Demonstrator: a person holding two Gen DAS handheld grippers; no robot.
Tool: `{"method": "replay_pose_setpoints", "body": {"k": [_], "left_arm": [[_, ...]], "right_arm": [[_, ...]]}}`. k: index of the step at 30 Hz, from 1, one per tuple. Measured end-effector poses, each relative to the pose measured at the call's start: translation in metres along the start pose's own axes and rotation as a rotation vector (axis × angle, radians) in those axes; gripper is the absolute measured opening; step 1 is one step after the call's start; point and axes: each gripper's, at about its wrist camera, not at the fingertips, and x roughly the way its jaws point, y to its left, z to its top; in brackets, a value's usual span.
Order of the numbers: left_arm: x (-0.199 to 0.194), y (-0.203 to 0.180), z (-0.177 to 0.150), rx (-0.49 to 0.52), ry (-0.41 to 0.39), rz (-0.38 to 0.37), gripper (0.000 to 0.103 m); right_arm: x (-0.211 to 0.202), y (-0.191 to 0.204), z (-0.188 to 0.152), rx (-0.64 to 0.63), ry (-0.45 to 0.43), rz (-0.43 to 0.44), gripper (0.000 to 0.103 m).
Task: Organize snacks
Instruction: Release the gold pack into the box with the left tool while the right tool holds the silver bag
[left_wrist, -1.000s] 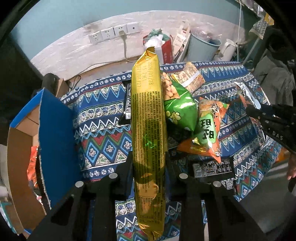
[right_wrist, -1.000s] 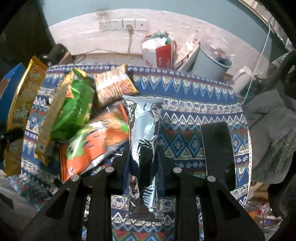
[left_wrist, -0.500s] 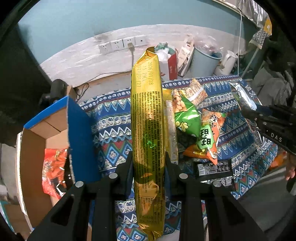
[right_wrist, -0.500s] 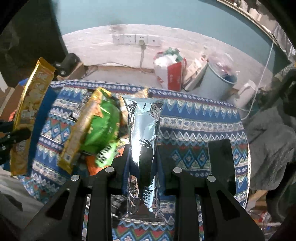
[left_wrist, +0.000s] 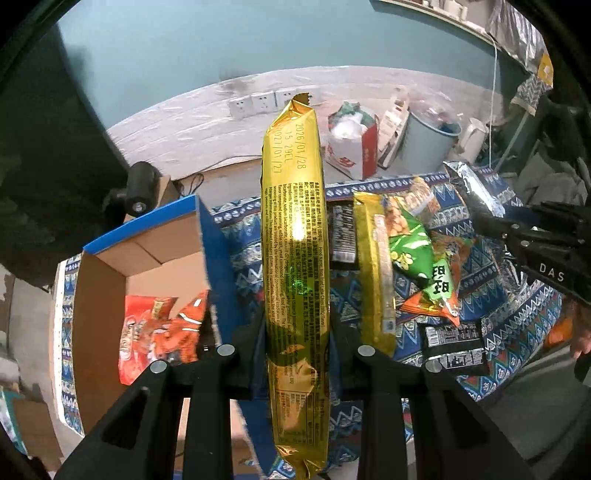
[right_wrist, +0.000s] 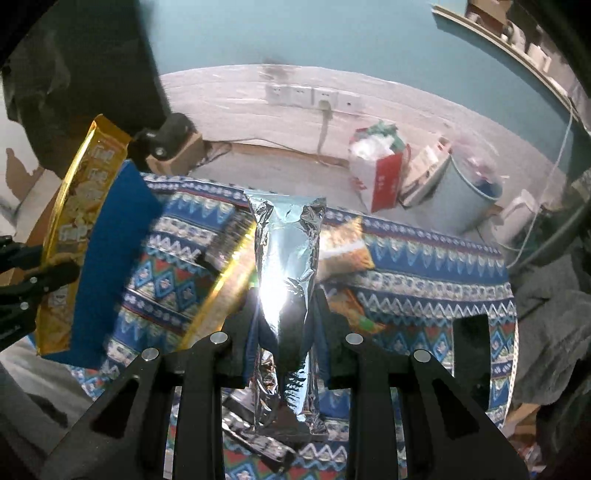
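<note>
left claw (left_wrist: 297, 343) clamped on gold packet (left_wrist: 293, 236), right claw (right_wrist: 284, 332) on silver packet (right_wrist: 284, 280); both lifted off cloth (left_wrist: 517, 343), nearer box (left_wrist: 110, 258) than before; ready for dropping in

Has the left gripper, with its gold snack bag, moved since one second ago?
Yes. The left gripper, shut on the gold snack bag, has shifted toward the cardboard box: the box's inside now shows more, and the wall sockets sit lower.

Patterned tablecloth surface (left_wrist: 517, 332) with loose snacks
Green bag (left_wrist: 410, 247), orange bag (left_wrist: 443, 291), gold packet (left_wrist: 375, 273) and black packets (left_wrist: 454, 347) are piled together; cardboard box (left_wrist: 99, 295) is seen at the left edge.
</note>
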Motion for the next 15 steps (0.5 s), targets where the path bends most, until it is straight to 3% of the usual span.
{"method": "replay_pose_setpoints", "body": {"k": [15], "left_arm": [[-0.020,0.068,-0.011,-0.092,-0.048,0.045,0.028]], "right_arm": [[0.006,0.071,0.034,-0.080,-0.004,0.068,0.025]]}}
